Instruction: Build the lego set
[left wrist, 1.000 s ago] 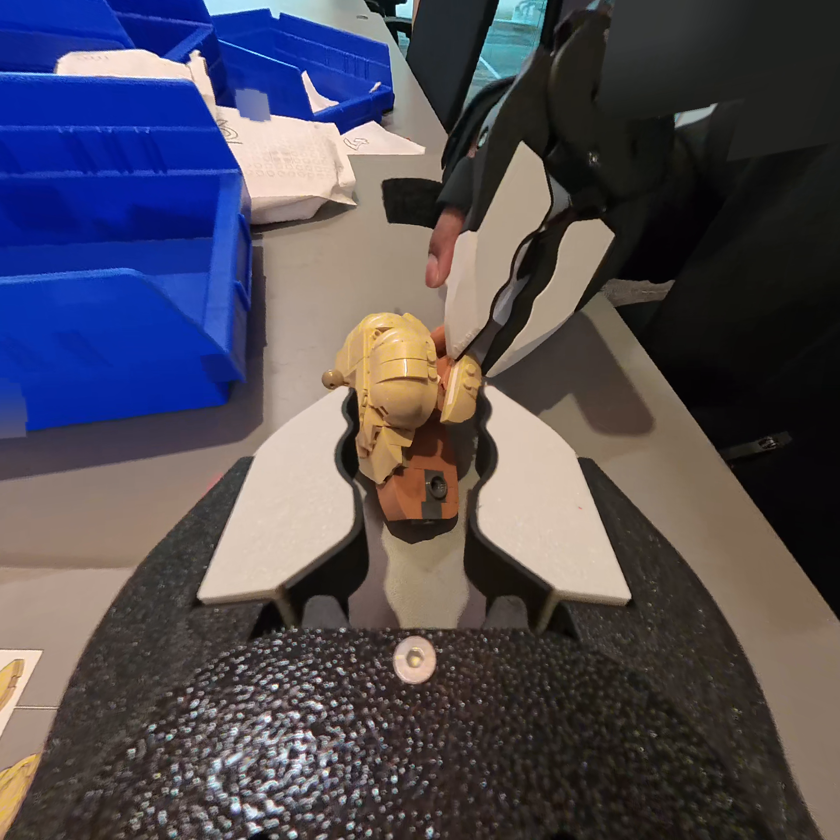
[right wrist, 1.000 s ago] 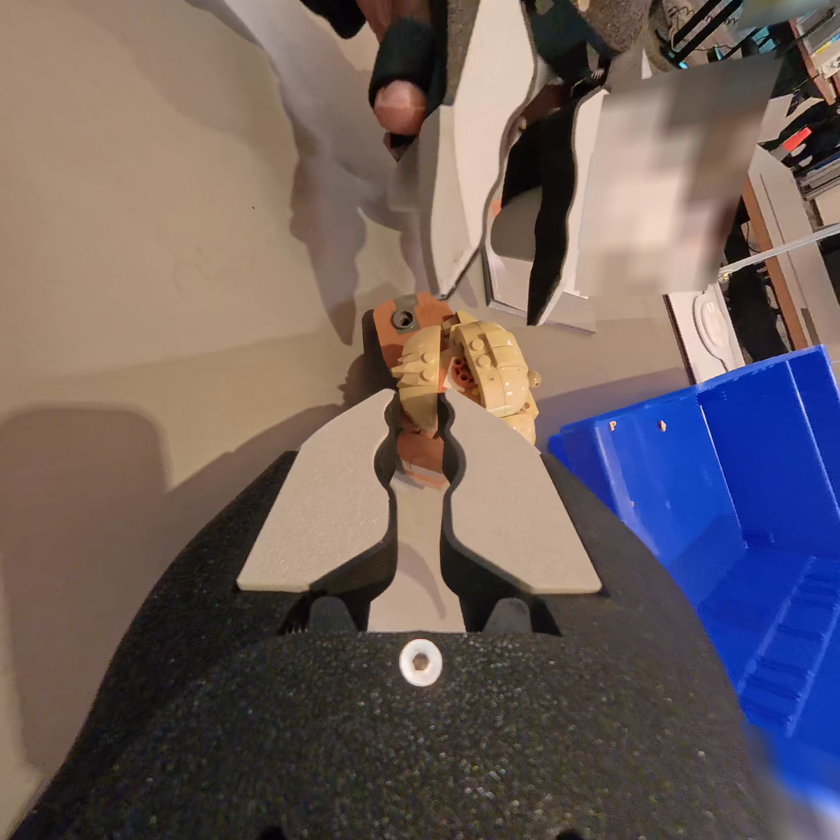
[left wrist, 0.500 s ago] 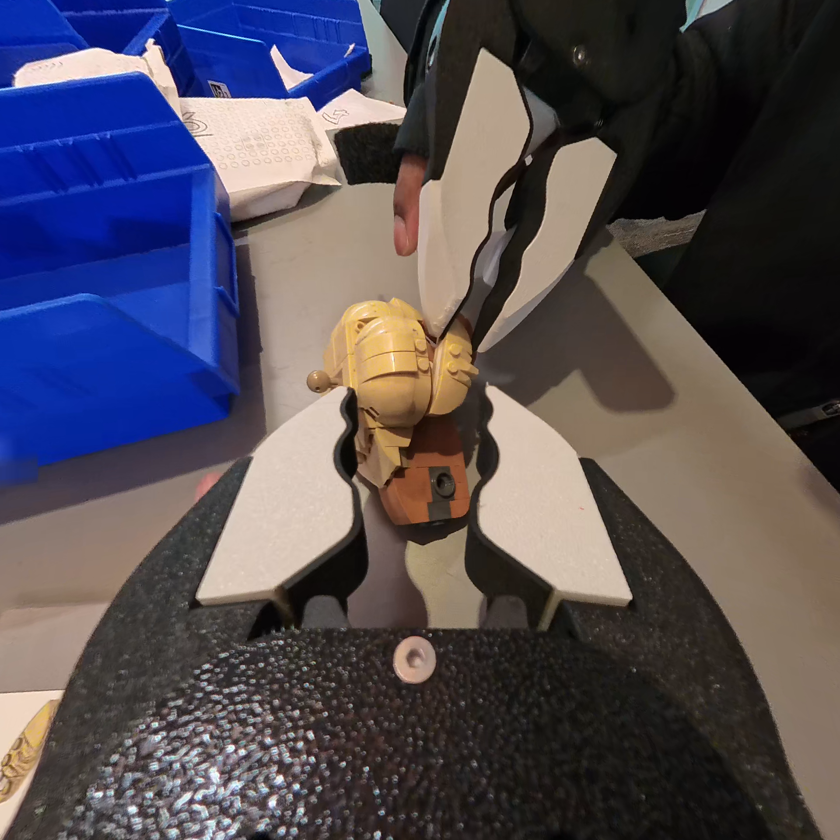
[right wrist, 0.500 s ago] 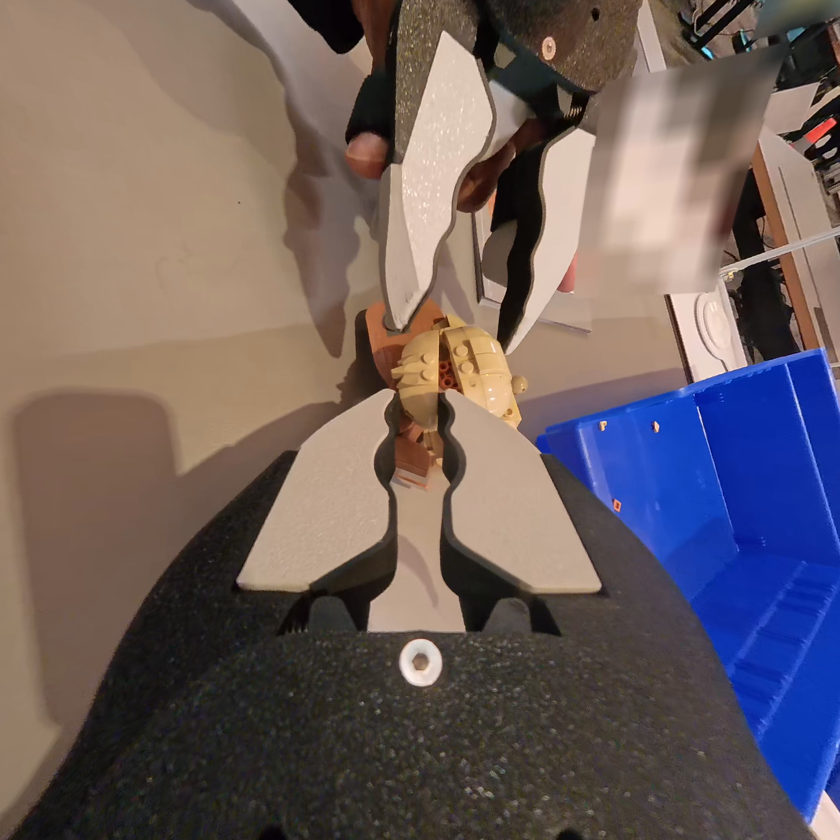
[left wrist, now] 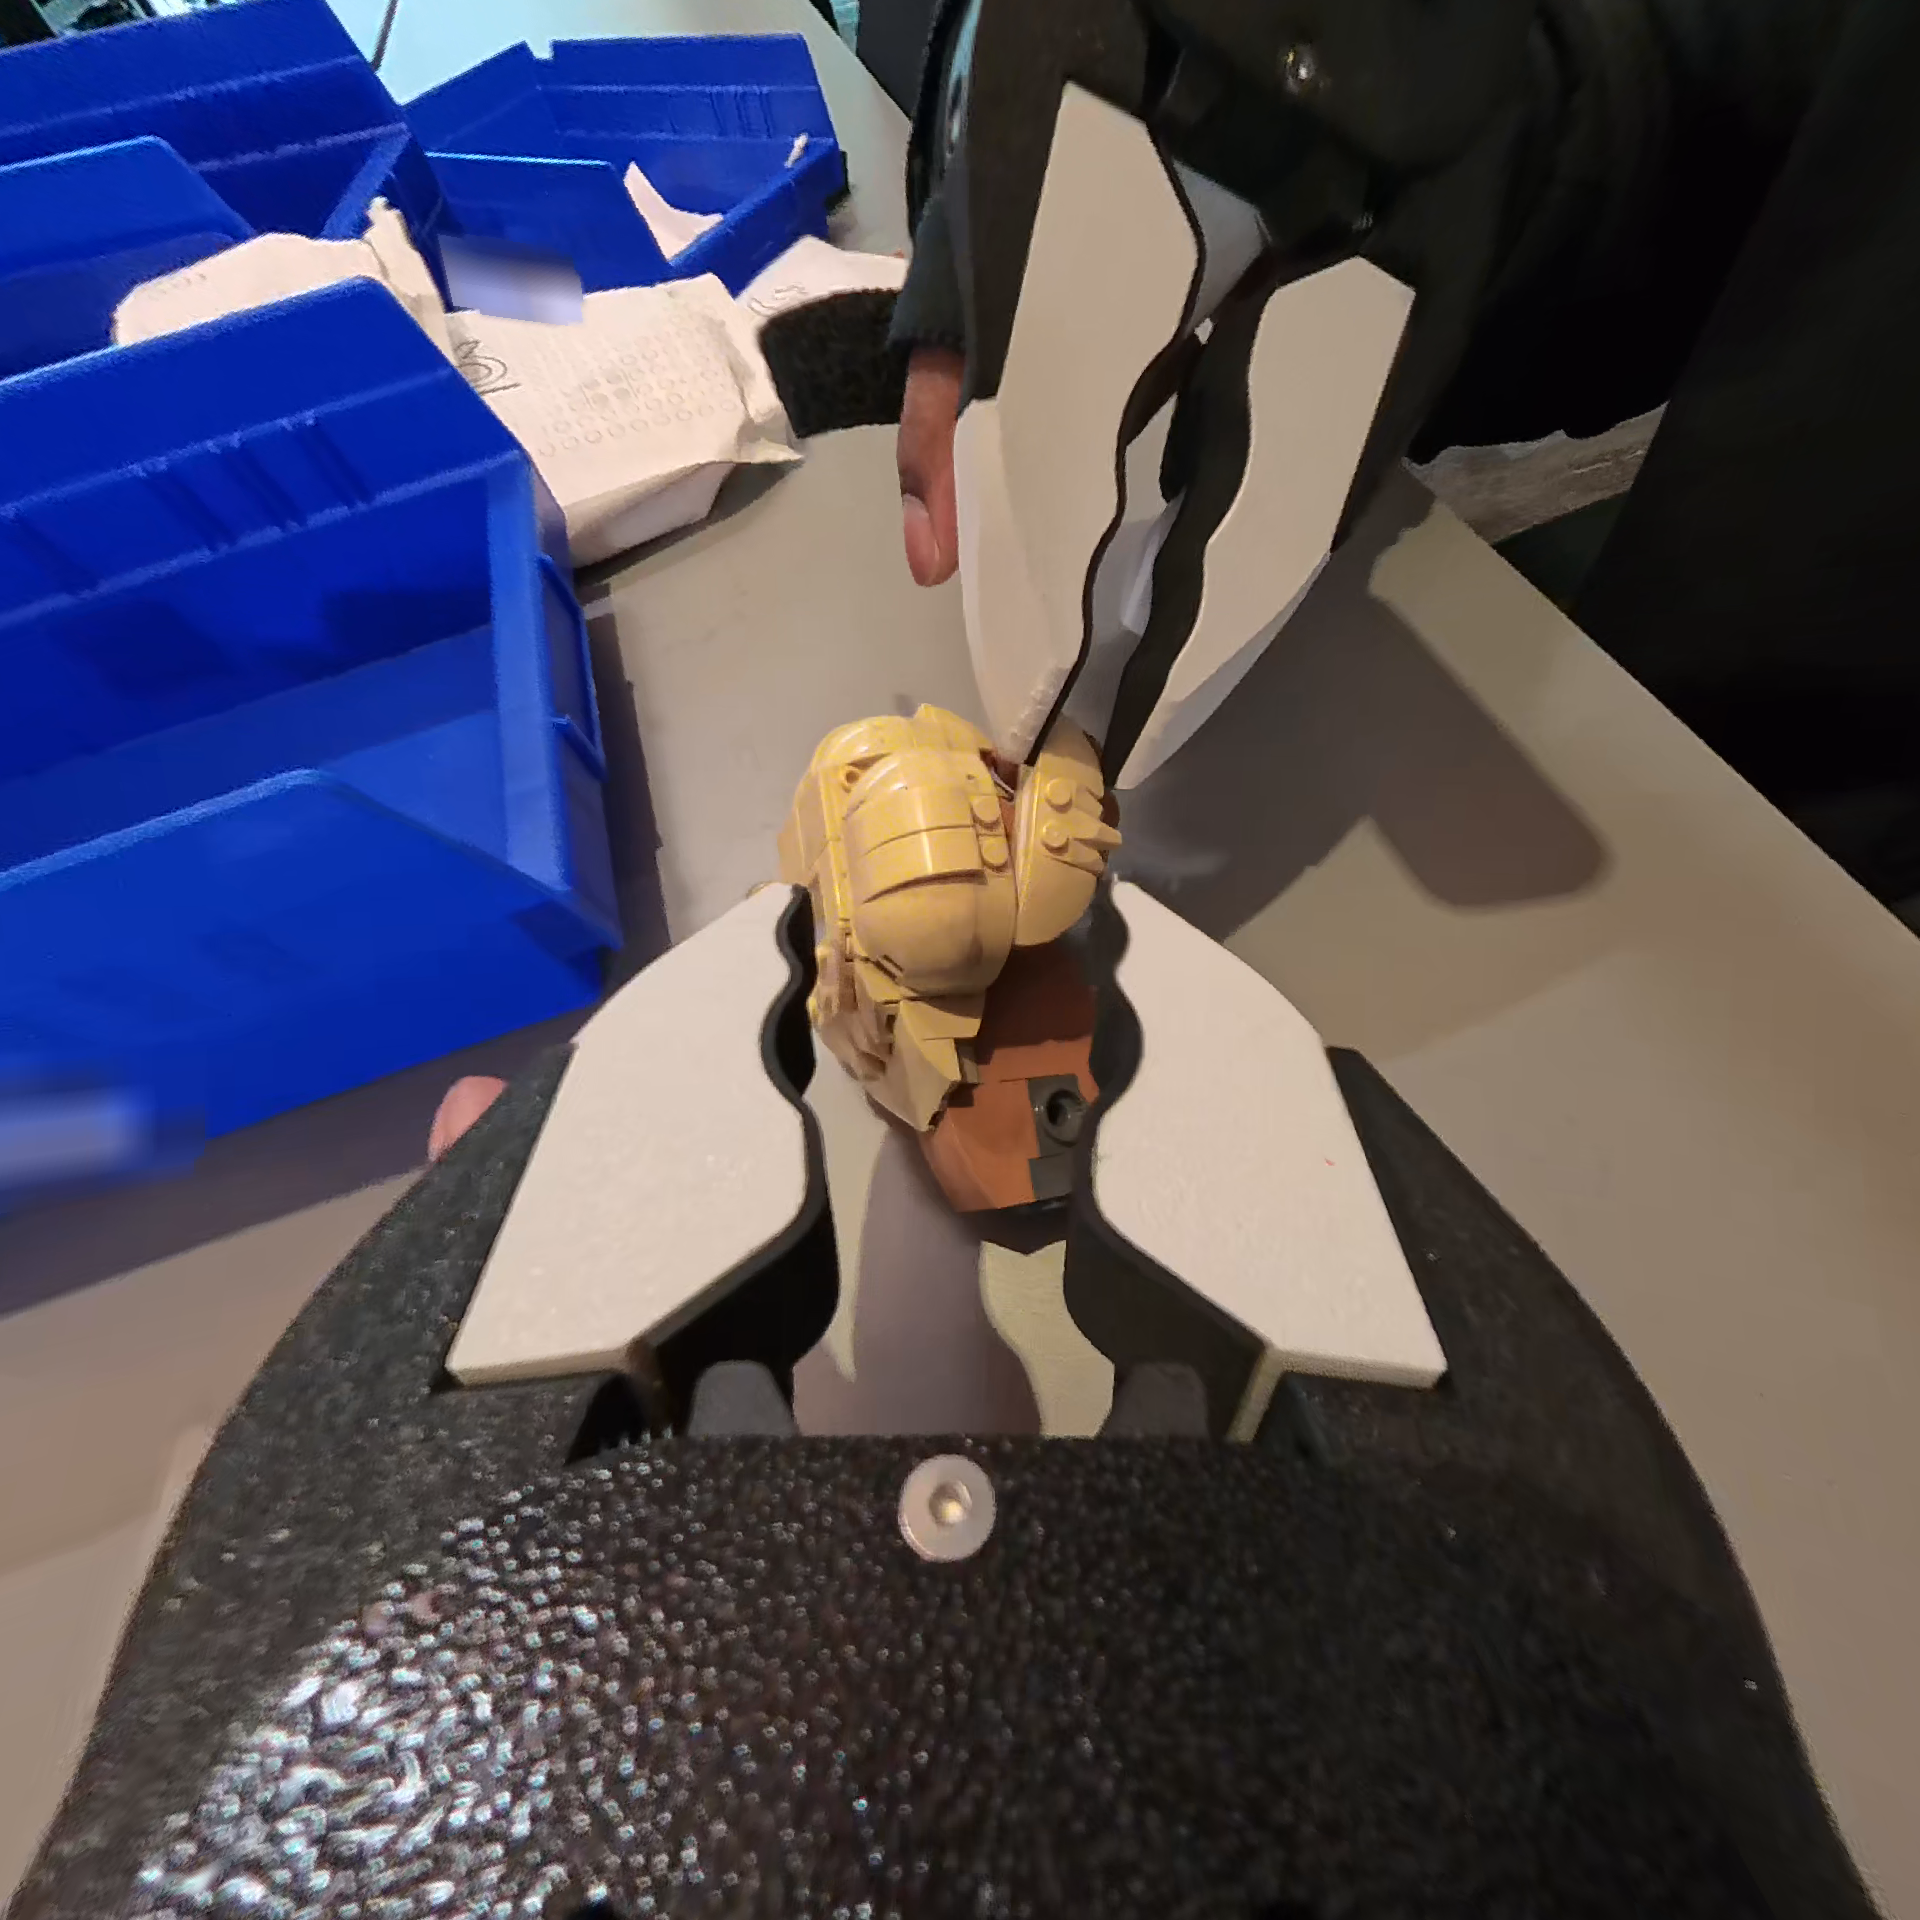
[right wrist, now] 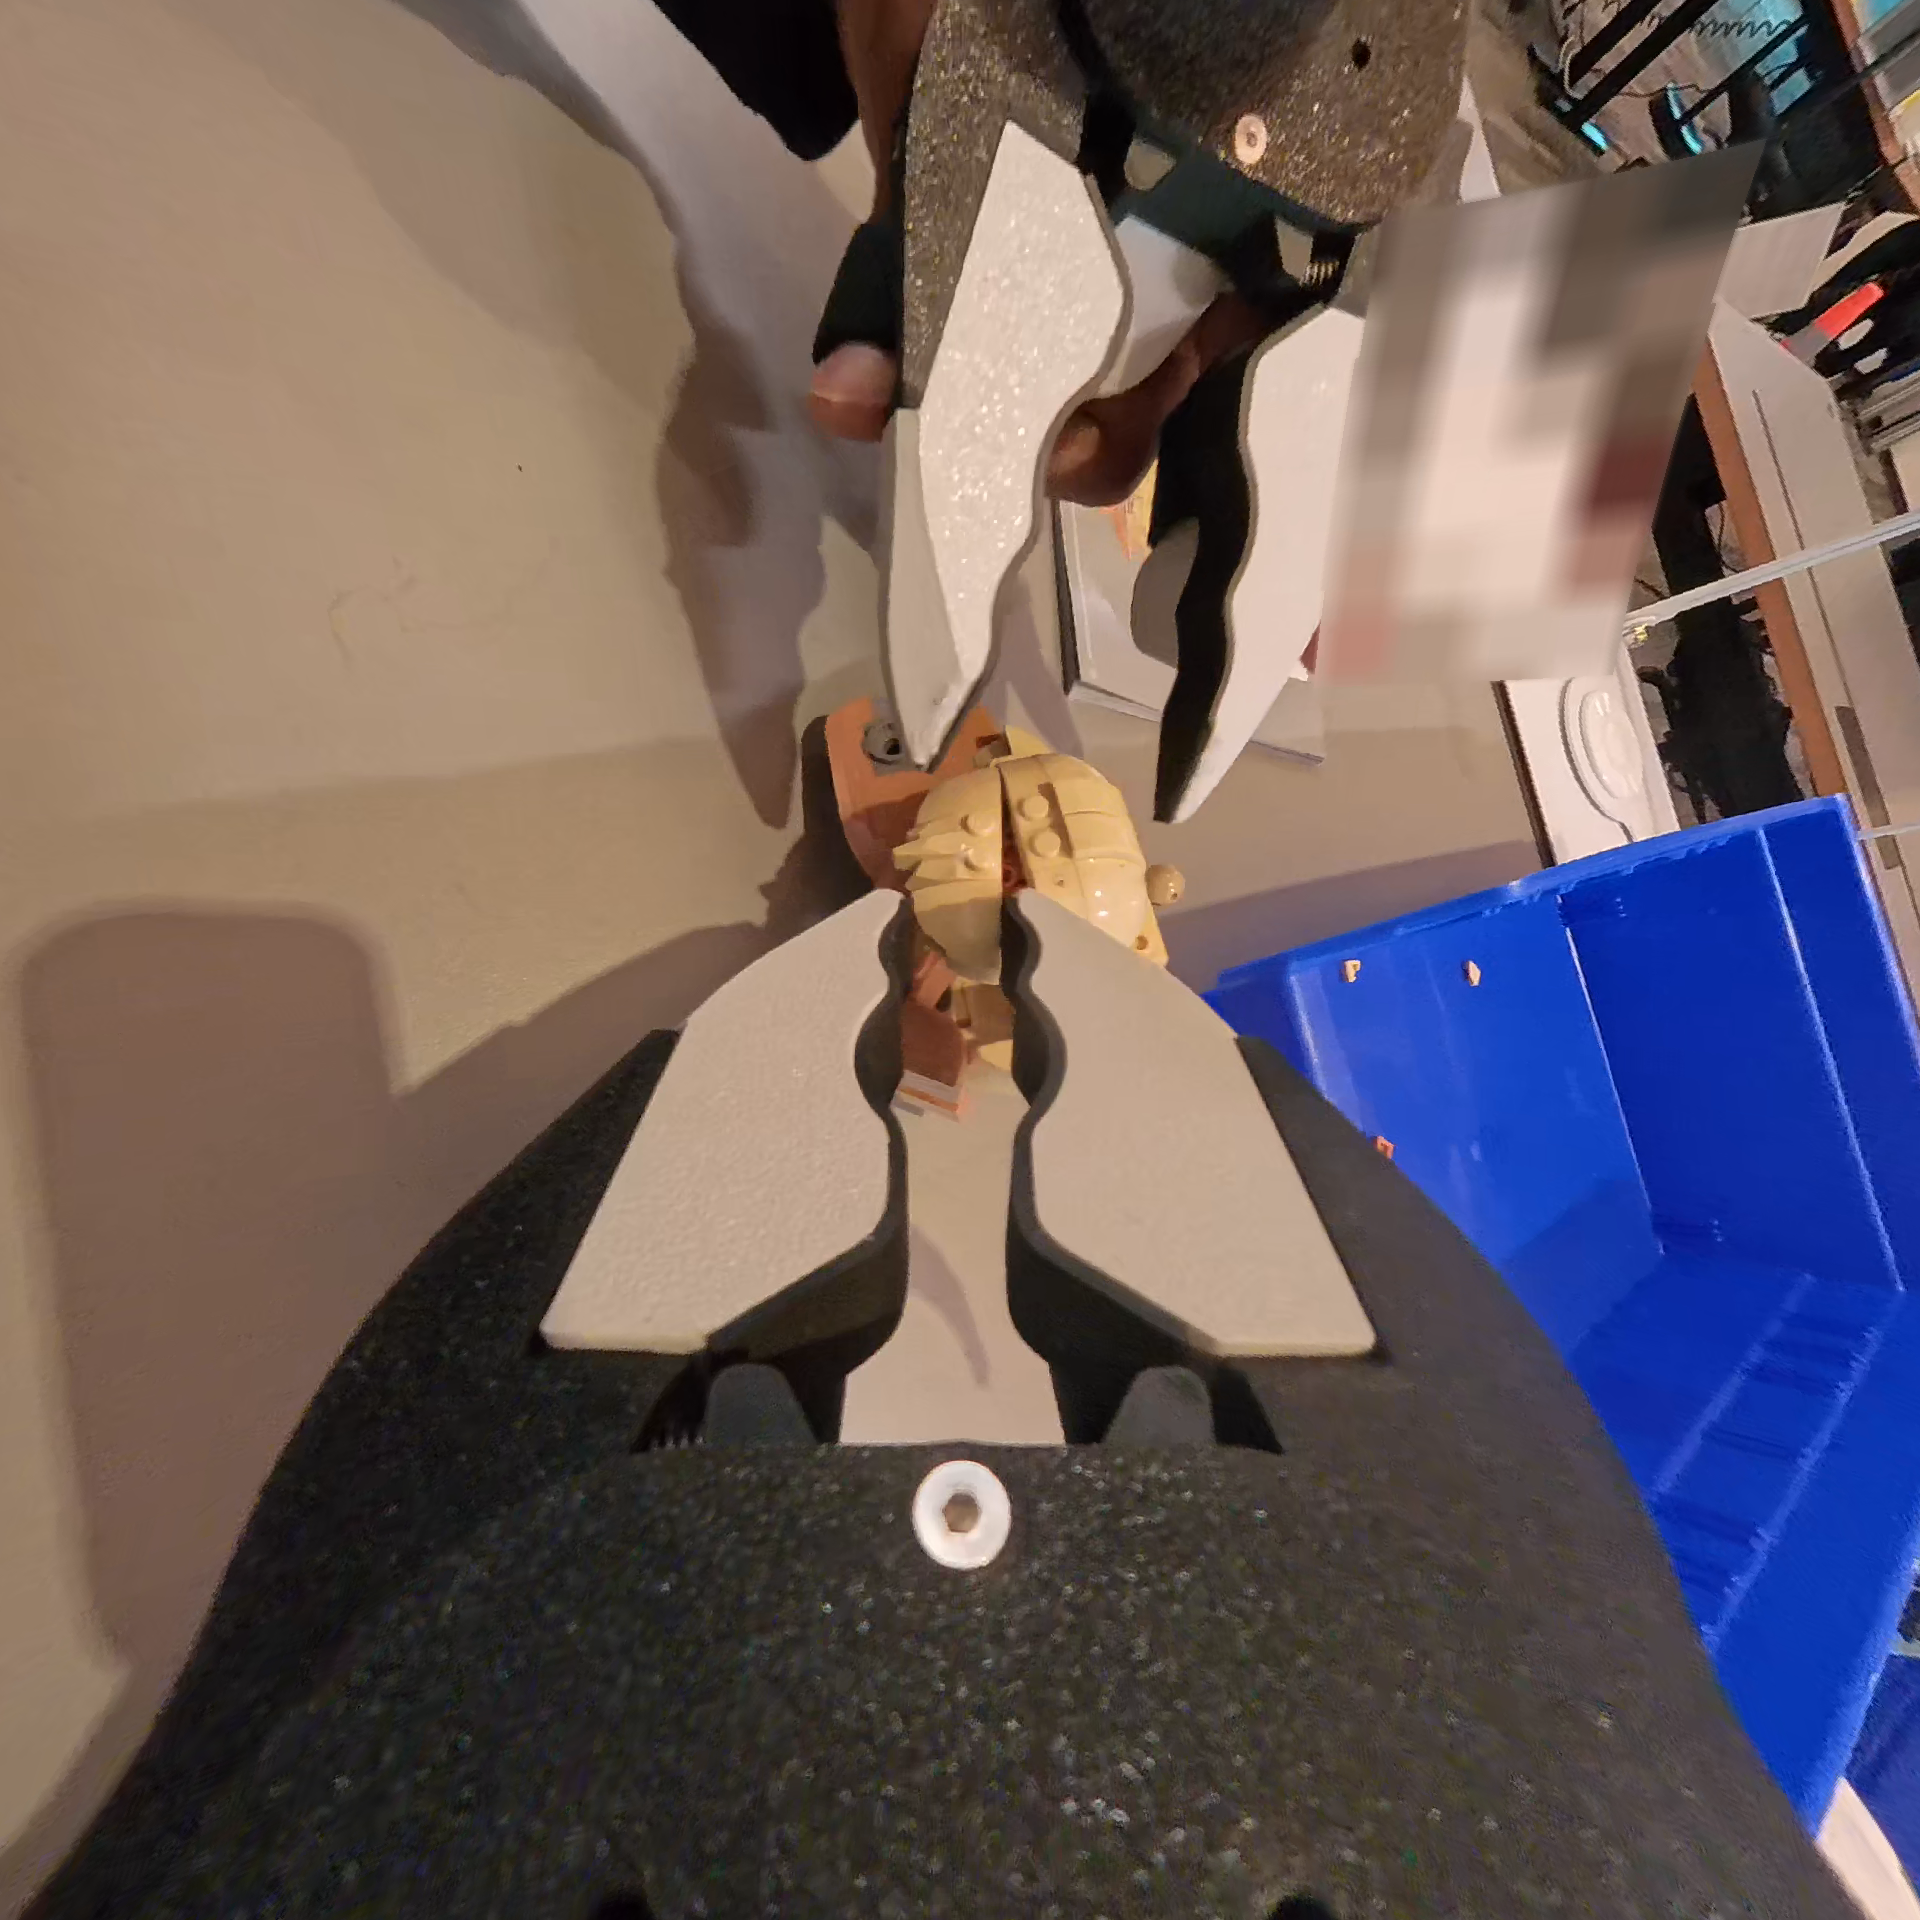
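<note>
Only from the right tool (right wrist: 951,920), its squeeze on the tan-and-brown brick figure (right wrist: 1023,862); left tool (left wrist: 951,914) agape around it.

Right gripper (right wrist: 951,914) is clamped, both pads pressing a tan piece of the brick model (left wrist: 935,894), coming down onto it from the far side. Left gripper (left wrist: 951,935) sits on the model's near side, jaws spread wide; its right fingertip (left wrist: 1132,935) looks clear of the model, the other side is hard to judge. A bare fingertip (left wrist: 925,520) shows beside the right gripper's finger.
</note>
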